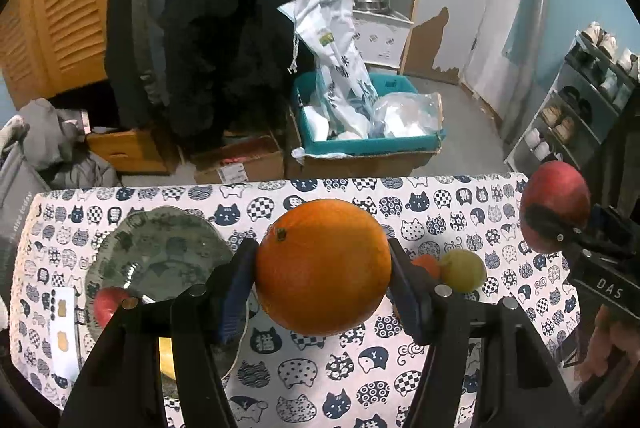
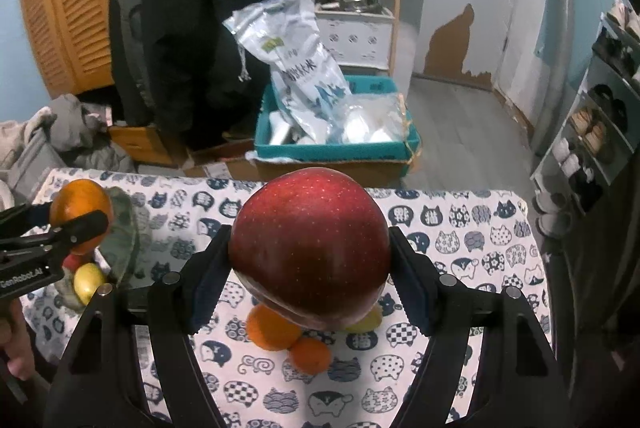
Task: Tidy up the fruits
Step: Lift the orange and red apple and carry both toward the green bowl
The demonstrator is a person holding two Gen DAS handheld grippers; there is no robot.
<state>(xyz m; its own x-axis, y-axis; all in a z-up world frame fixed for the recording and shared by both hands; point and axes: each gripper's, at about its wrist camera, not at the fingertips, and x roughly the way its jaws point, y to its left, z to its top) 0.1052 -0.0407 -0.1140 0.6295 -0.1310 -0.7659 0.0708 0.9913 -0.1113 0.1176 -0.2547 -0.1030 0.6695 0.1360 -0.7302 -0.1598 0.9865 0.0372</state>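
Orange (image 1: 323, 266) pinched in left gripper (image 1: 322, 280), above cat-print tablecloth (image 1: 460, 212) | red apple (image 2: 310, 248) pinched in right gripper (image 2: 310, 276), above same cloth | 2 small oranges (image 2: 272, 328) on cloth under apple | glass plate (image 1: 160, 252) at cloth's left

The orange (image 1: 323, 266) has dimpled, matt peel. The apple (image 2: 310, 248) is smooth and glossy. A printed cloth (image 1: 440, 212) looks soft; the plate (image 1: 160, 256) looks glazed.
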